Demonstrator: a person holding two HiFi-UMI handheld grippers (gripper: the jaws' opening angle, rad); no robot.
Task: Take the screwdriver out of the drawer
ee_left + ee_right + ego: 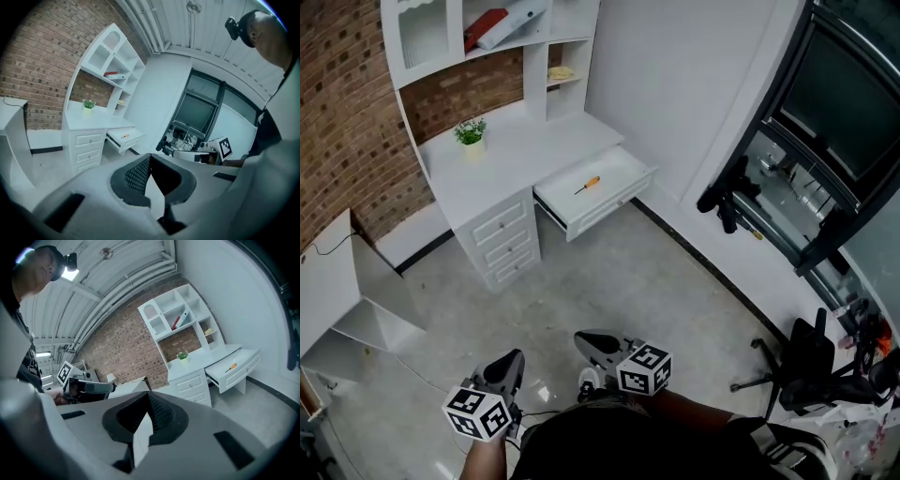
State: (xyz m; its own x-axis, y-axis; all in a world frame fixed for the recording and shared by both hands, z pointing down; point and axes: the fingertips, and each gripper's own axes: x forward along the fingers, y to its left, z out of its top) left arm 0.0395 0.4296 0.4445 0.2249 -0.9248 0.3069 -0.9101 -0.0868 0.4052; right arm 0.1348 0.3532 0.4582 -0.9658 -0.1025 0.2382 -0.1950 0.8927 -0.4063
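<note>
Inside the open drawer (607, 208) pulled out beneath the white tabletop (525, 150), the orange-handled screwdriver (587, 185) is seen lying on the drawer bottom. Well apart from it, above the grey floor (619, 281), the left gripper (513, 358) and the right gripper (584, 338) are held side by side. Each gripper's jaws are pressed together, with nothing between them. A small potted plant (471, 133) is set on the tabletop.
</note>
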